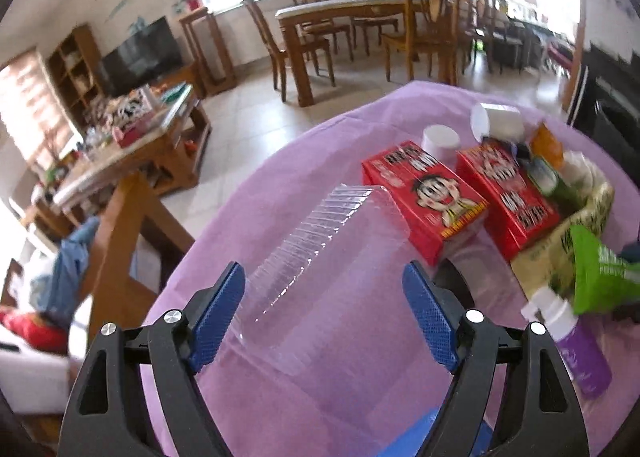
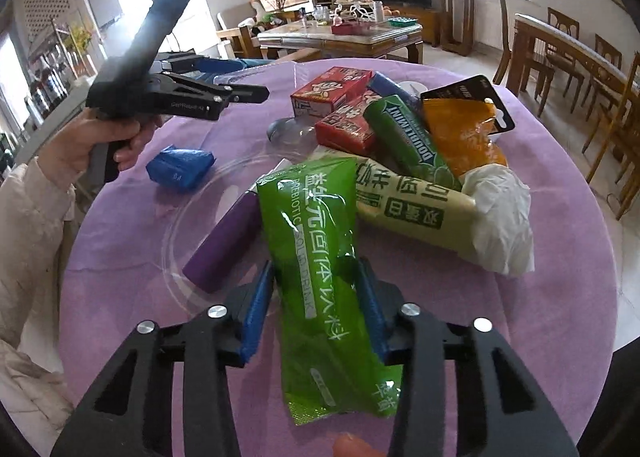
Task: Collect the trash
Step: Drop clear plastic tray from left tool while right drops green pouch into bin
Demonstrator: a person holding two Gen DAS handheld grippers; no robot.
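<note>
- The right claw (image 2: 316, 313), with its blue textured pads, is pinching a glossy bright green pouch (image 2: 320, 257) from both sides; the pouch's crinkled lower end is hanging toward the camera.
- The left claw (image 1: 324, 313) is standing wide over a clear ribbed plastic container (image 1: 320, 257); its pads are not touching the see-through walls, whose edges are hard to trace against the purple cloth.
- The round worktop (image 2: 560, 257) is wearing a smooth lilac cover, and the trash is lying heaped on it: two red cartons (image 1: 424, 197), a dark green gum wrapper (image 2: 404, 141), an orange packet (image 2: 460, 137), a cream packet (image 2: 412, 209) with crumpled white tissue (image 2: 500, 217), and a purple bottle (image 2: 224, 245).
- Only the right wrist view is showing a blue folded packet (image 2: 180, 169) and the person's hand (image 2: 88, 141) gripping the left tool; only the left wrist view is showing two white cups (image 1: 440, 139).
- In the left wrist view the pile's right side is blurring and cut off.
</note>
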